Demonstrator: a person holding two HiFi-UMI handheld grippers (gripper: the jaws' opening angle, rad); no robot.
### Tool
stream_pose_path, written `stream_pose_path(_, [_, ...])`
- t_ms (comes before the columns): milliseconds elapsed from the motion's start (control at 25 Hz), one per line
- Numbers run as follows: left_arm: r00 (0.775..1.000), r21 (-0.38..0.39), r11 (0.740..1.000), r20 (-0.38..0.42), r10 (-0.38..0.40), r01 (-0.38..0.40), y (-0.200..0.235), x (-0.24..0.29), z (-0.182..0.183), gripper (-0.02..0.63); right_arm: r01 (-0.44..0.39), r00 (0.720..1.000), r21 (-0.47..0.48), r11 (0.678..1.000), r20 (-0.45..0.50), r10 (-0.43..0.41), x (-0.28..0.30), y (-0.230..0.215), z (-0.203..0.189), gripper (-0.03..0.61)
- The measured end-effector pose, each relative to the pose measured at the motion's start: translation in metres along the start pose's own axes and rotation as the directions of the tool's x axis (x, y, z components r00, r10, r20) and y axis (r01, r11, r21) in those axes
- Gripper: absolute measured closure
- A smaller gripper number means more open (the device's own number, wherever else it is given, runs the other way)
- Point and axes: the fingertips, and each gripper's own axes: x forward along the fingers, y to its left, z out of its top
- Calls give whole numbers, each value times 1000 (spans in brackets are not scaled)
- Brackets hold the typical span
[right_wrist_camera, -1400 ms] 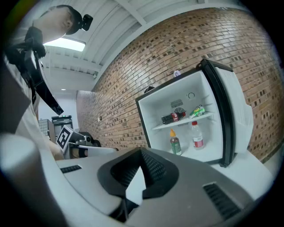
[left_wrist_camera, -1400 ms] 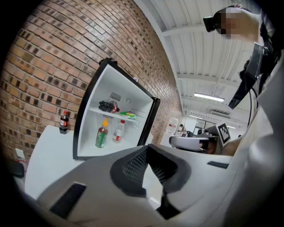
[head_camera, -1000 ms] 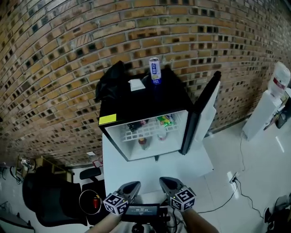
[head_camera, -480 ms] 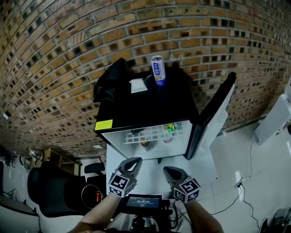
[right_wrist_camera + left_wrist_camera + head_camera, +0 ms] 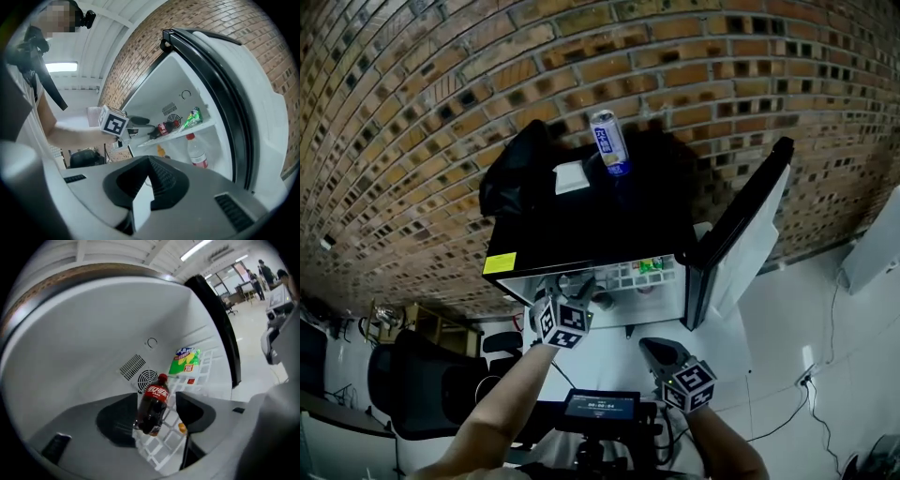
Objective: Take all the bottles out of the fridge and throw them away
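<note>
The small fridge [image 5: 581, 246] stands open with its door [image 5: 741, 230] swung right. My left gripper [image 5: 584, 292] reaches into it at the wire shelf [image 5: 161, 446]. In the left gripper view a cola bottle [image 5: 152, 409] with a red cap lies on that shelf between the jaws of my left gripper [image 5: 157, 400]. These have just been opening and do not press on it. In the right gripper view the cola bottle [image 5: 164, 128] lies beside a green packet [image 5: 193, 117]. Below stand a clear red-capped bottle [image 5: 196, 152] and a small orange bottle [image 5: 161, 151]. My right gripper [image 5: 149, 162] is shut and empty, short of the fridge.
On the fridge's black top stand a tall can [image 5: 608, 142], a white box [image 5: 570, 176] and a black bag [image 5: 514, 173]. A brick wall [image 5: 441, 84] runs behind. A black office chair [image 5: 417, 394] is at the lower left. A cable [image 5: 797, 384] lies on the white floor.
My left gripper has risen from beside the right one and gone forward into the fridge, rolling as it went. Its jaws, shut before, now stand apart around the cola bottle. The right gripper shifted slightly.
</note>
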Motion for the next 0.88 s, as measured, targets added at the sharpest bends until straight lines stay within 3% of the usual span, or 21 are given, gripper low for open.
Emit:
stream_pose_path(120, [996, 125, 992, -89, -13, 24, -6, 28, -13, 335, -19, 1000, -11, 1000, -8, 19, -5, -5, 1, 578])
stream_pose_path(240, [986, 187, 982, -166, -3, 34, -2, 46, -26, 311, -26, 1000, -5, 1000, -17, 26, -8, -8, 0, 578])
stream_pose_path(400, [969, 236, 970, -245, 11, 49, 1, 58, -33, 311, -10, 1000, 25, 1000, -23, 11, -10, -14, -9, 578])
stream_pose_path(600, [942, 303, 940, -332, -50, 157, -1, 65, -37, 308, -16, 999, 30, 999, -31, 17, 0, -9, -11, 577])
stream_pose_path(800, [905, 293, 914, -398, -150, 280, 4, 67, -25, 324, 4, 999, 62, 998, -43, -1, 2, -8, -19, 578])
stream_pose_path(880, [898, 290, 911, -410, -160, 294, 6, 69, -25, 318, 9, 999, 56, 998, -42, -6, 3, -7, -19, 578])
